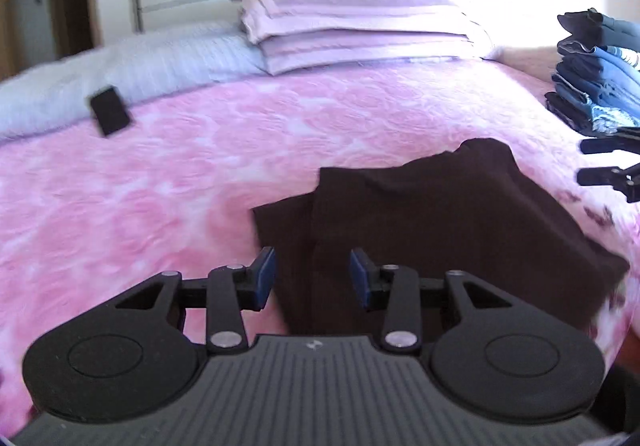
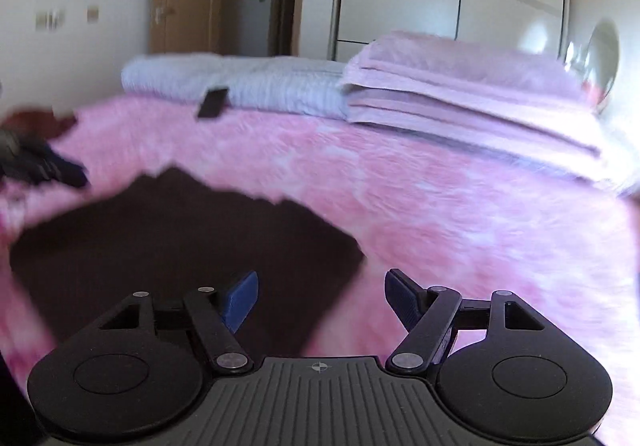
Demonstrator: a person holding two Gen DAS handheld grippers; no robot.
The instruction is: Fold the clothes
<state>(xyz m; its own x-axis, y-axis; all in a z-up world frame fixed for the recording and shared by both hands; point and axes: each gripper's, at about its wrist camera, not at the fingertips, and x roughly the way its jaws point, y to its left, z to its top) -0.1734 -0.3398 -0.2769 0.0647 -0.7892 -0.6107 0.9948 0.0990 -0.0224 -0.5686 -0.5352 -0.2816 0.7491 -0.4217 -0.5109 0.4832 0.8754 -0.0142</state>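
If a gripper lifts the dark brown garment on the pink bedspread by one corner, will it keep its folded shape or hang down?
The dark brown garment would probably go limp and unfold: its layers lie loose, with one corner humped up. It looks thin, so likely light. The pink bedspread seems fuzzy, so pushing the garment may bunch it rather than slide it.

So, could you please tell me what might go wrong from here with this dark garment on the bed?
1. The dark garment lies unevenly, one corner humped, so the fold may slump or set crooked.
2. Both the left tool and the right tool are open with nothing between the pads; a careless regrasp could drag the layers apart.
3. The stack of folded clothes looks uneven and might topple if bumped.
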